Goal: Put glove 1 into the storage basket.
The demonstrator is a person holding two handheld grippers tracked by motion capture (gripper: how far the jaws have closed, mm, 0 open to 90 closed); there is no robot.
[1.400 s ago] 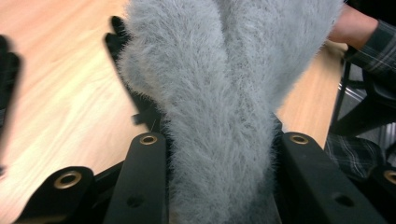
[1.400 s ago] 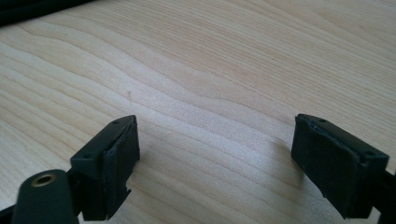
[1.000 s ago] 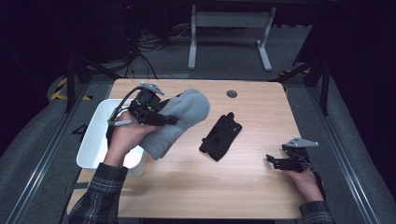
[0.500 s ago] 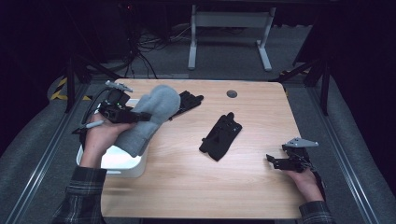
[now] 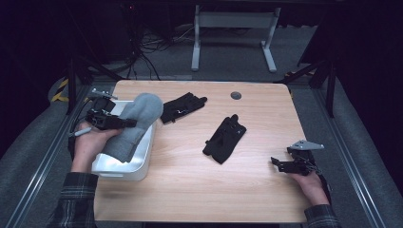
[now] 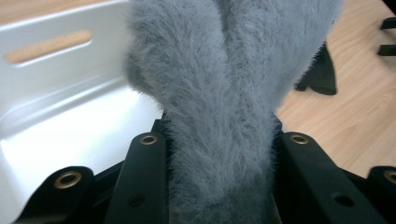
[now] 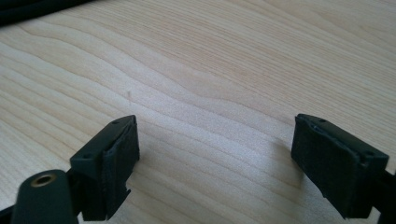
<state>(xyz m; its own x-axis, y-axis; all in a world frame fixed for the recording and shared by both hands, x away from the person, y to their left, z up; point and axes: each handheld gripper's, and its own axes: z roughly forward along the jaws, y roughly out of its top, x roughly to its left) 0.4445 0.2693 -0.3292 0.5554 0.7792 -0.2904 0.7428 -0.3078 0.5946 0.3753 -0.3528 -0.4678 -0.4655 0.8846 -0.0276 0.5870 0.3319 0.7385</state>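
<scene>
A fuzzy grey mitten (image 5: 135,123) hangs over the white bin (image 5: 142,159) at the table's left, with my left gripper (image 5: 124,123) shut on it. In the left gripper view the grey mitten (image 6: 224,93) is pinched between both black jaws, above the bin's white inside (image 6: 70,116). One black glove (image 5: 183,107) lies just right of the bin, a second black glove (image 5: 225,138) near the table's middle. My right gripper (image 5: 280,165) rests low at the front right, open, its pads (image 7: 119,158) wide apart over bare wood.
A round dark grommet (image 5: 235,95) sits near the table's far edge. Bare wood stretches across the front of the table (image 5: 199,190). Metal rails run along both sides, and a white desk frame (image 5: 233,28) stands on the floor beyond.
My left gripper has carried the grey mitten leftward and down, from over the table's middle-left to above the white bin. That move uncovered the black glove beside the bin. The right gripper kept still.
</scene>
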